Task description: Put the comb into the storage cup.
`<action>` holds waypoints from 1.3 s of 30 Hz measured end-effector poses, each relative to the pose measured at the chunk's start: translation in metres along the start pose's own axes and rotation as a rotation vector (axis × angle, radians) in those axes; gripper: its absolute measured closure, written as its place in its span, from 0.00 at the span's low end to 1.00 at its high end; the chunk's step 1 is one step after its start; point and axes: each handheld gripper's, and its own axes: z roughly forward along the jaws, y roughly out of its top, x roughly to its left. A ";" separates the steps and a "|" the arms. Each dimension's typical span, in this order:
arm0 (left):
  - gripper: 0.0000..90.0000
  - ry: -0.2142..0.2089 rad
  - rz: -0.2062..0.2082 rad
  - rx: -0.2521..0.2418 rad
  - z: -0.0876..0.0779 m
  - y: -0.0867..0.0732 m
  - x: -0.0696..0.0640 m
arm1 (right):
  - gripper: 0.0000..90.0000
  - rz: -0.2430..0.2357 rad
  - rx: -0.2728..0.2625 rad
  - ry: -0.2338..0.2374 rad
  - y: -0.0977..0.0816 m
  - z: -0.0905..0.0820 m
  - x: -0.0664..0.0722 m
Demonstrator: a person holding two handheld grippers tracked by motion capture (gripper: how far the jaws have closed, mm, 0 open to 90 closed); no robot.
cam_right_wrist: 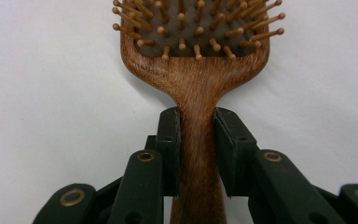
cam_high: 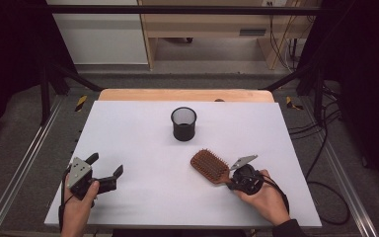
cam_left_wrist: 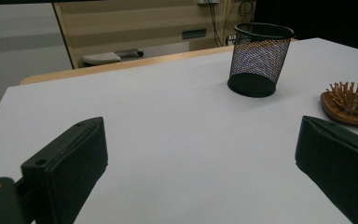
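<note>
Right gripper point(cam_right_wrist: 197, 135) clamped on the handle of the brown wooden paddle hairbrush point(cam_high: 209, 166), bristles up, lying on the white table point(cam_high: 143, 143) near the front right. Left gripper point(cam_high: 106, 170) spread wide, holding nothing, at front left. Black mesh cup point(cam_high: 183, 123) upright beyond, apart.

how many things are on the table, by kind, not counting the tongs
wooden hairbrush: 1
black mesh cup: 1
total: 2
</note>
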 end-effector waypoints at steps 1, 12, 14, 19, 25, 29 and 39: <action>0.03 0.000 0.000 0.001 0.000 0.000 0.000 | 0.80 0.001 0.004 0.008 0.000 -0.001 0.000; 0.03 0.000 0.001 0.000 0.000 0.000 0.000 | 0.80 -0.005 0.064 0.012 0.002 0.003 0.000; 0.03 -0.002 0.001 0.000 0.000 0.000 -0.001 | 0.80 -0.013 0.086 0.010 0.005 0.004 0.000; 0.03 -0.002 0.002 0.000 0.000 0.000 -0.001 | 0.80 -0.013 0.123 0.017 0.010 0.005 -0.001; 0.03 -0.005 0.003 0.000 0.001 0.000 -0.001 | 0.71 0.004 0.131 0.045 0.012 0.006 -0.002; 0.03 -0.004 0.001 0.001 0.001 0.000 -0.001 | 0.76 -0.020 0.155 0.021 0.015 0.007 0.000; 0.03 -0.006 -0.003 0.000 0.001 0.000 -0.001 | 0.81 -0.077 0.173 -0.030 0.018 0.008 0.008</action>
